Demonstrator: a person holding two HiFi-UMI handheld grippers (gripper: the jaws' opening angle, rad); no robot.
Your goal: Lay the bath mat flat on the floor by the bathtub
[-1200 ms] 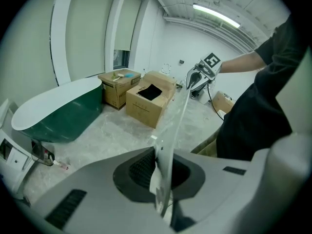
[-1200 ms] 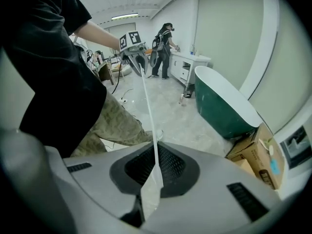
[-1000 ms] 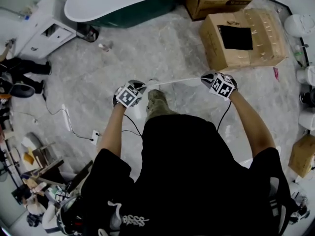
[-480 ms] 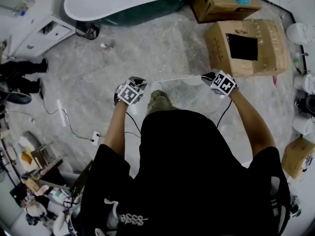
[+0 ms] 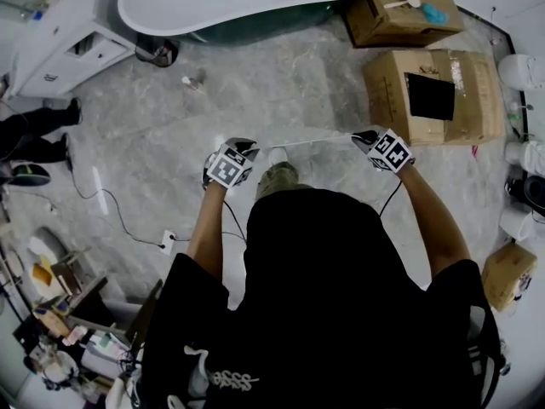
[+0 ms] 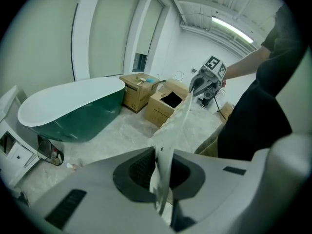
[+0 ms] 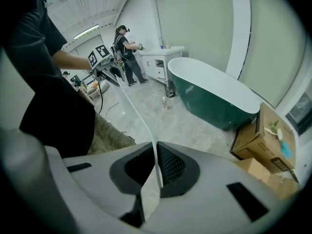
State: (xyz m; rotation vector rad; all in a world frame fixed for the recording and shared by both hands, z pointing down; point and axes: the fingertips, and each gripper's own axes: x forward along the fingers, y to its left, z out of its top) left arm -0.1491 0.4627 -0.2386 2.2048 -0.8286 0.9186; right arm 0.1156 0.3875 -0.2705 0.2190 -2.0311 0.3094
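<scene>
The bath mat (image 5: 306, 141) is pale and marbled, and it hangs stretched between both grippers in front of the person. From the head view only its thin top edge shows. My left gripper (image 5: 243, 149) is shut on the mat's left corner, and the mat (image 6: 175, 126) runs from its jaws (image 6: 163, 179) toward the other gripper. My right gripper (image 5: 362, 137) is shut on the right corner, where the mat edge (image 7: 139, 116) leaves its jaws (image 7: 157, 172). The green and white bathtub (image 5: 221, 2) stands ahead across bare marble floor.
Two cardboard boxes (image 5: 430, 92) (image 5: 400, 7) stand at the right of the tub. A white cabinet (image 5: 64, 49) is at the left, with a person (image 7: 124, 52) beside it. A small bottle (image 5: 194, 82) and a cable (image 5: 111, 203) lie on the floor. White fixtures (image 5: 524, 66) line the right edge.
Both grippers have carried the stretched mat forward together, closer to the bathtub and boxes. Their spacing and their hold on the mat look the same.
</scene>
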